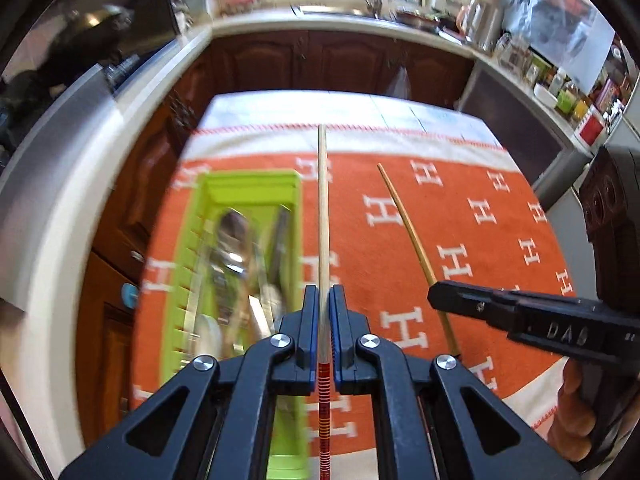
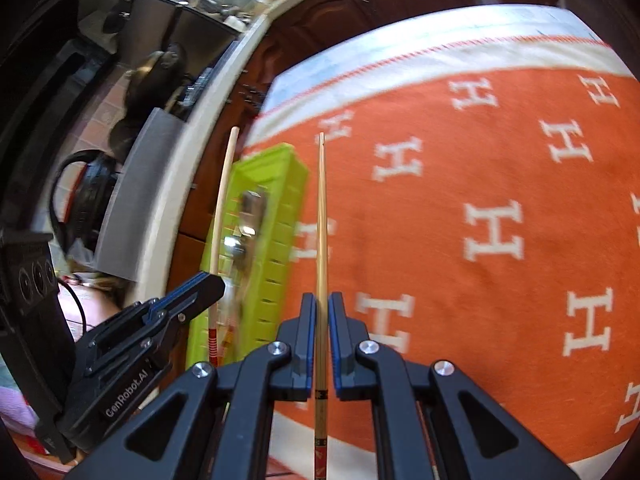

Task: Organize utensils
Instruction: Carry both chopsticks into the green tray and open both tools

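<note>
My left gripper (image 1: 324, 300) has its jaws clenched on a pale chopstick (image 1: 322, 200) with a red-striped handle, which runs straight ahead, lifted above the table. My right gripper (image 2: 322, 304) has its jaws clamped on a darker bamboo chopstick (image 2: 321, 220), also held in the air. Just beyond the left gripper, the green utensil tray (image 1: 208, 200) lies on the orange blanket (image 2: 460, 160) with blurred metal cutlery (image 1: 232, 240) inside. Farther off stand dark wooden cabinets (image 1: 320, 60).
</note>
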The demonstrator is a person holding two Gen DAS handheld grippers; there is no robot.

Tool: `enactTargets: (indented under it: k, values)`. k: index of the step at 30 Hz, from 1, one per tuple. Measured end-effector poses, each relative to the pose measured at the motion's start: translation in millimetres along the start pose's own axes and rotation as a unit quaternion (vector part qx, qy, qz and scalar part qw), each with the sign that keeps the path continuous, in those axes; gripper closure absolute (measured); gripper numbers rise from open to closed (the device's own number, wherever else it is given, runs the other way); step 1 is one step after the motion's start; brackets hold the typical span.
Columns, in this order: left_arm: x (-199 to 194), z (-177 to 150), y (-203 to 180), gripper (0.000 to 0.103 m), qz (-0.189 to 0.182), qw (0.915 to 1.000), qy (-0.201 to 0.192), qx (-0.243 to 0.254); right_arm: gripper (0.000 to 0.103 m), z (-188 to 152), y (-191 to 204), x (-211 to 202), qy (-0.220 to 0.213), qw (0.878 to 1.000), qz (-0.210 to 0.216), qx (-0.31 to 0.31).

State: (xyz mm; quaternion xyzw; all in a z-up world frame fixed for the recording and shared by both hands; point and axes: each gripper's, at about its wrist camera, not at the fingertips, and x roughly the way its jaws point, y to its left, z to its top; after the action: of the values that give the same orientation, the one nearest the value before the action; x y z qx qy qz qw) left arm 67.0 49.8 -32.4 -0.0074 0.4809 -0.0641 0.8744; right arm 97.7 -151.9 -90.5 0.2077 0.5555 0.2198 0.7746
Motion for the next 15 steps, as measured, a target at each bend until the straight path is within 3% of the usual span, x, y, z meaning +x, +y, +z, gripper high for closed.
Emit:
enactTargets:
  k: [7, 15]
  values:
    - [-8.5, 8.6, 40.8, 0.100, 0.056, 0.9983, -0.012, -0.016, 0.097, 19.2, 59.3, 11.3, -0.003, 0.999, 0.039, -0.019]
    - [17.3, 1.4, 71.4, 0.100, 0.057, 0.9974, 0.014, -0.043, 0.096, 21.6, 83.5, 61.4, 0.030, 0.999, 0.026, -0.013]
